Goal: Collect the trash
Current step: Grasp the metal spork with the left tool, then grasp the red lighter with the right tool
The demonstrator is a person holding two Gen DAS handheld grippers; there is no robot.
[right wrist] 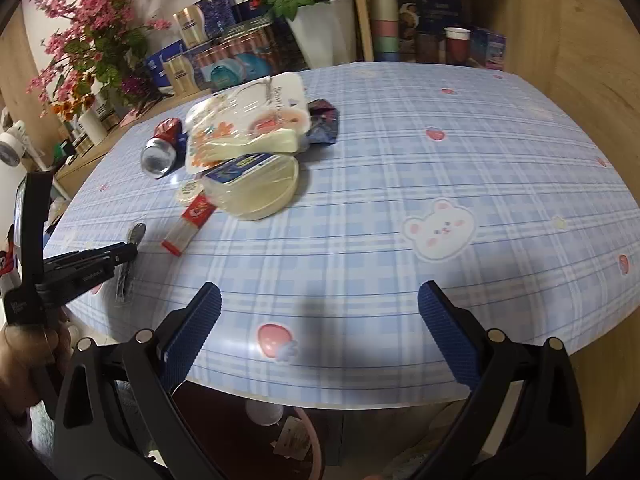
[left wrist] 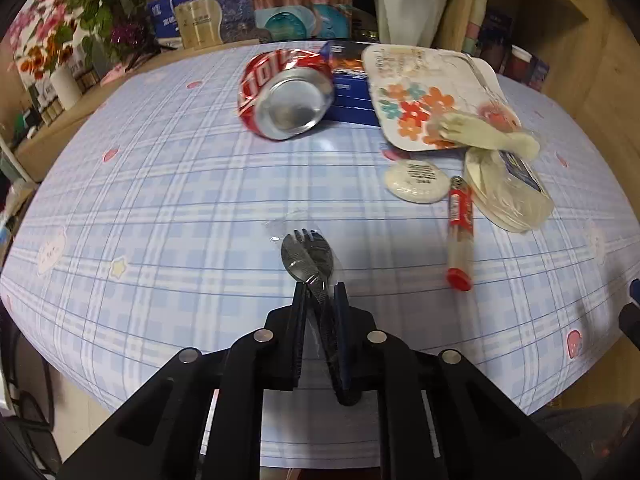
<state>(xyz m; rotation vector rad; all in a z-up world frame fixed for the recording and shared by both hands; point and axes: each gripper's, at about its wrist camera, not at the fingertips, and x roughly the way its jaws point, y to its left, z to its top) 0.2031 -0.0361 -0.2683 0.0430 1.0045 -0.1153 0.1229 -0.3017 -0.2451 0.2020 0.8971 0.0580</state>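
Observation:
My left gripper (left wrist: pixel 320 294) is shut on a clear-wrapped black plastic fork and spoon set (left wrist: pixel 306 258), held just above the blue plaid table (left wrist: pixel 160 184). It shows in the right wrist view (right wrist: pixel 130 250) at the left, with the cutlery (right wrist: pixel 134 236) in it. My right gripper (right wrist: pixel 320 312) is open and empty over the table's near edge. Trash lies beyond: a crushed red can (left wrist: pixel 280 96) (right wrist: pixel 162 148), a floral paper plate (left wrist: pixel 424 96) in plastic, stacked white plates (left wrist: pixel 508 192) (right wrist: pixel 256 188), a white lid (left wrist: pixel 416 180) and a red-capped tube (left wrist: pixel 460 232) (right wrist: pixel 190 224).
A dark blue wrapper (right wrist: pixel 322 122) lies behind the plates. A blue box (left wrist: pixel 352 92) sits by the can. Flower pots, boxes and cups (right wrist: pixel 384 20) crowd the shelves behind the table. A bin with trash (right wrist: pixel 296 440) stands under the table's near edge.

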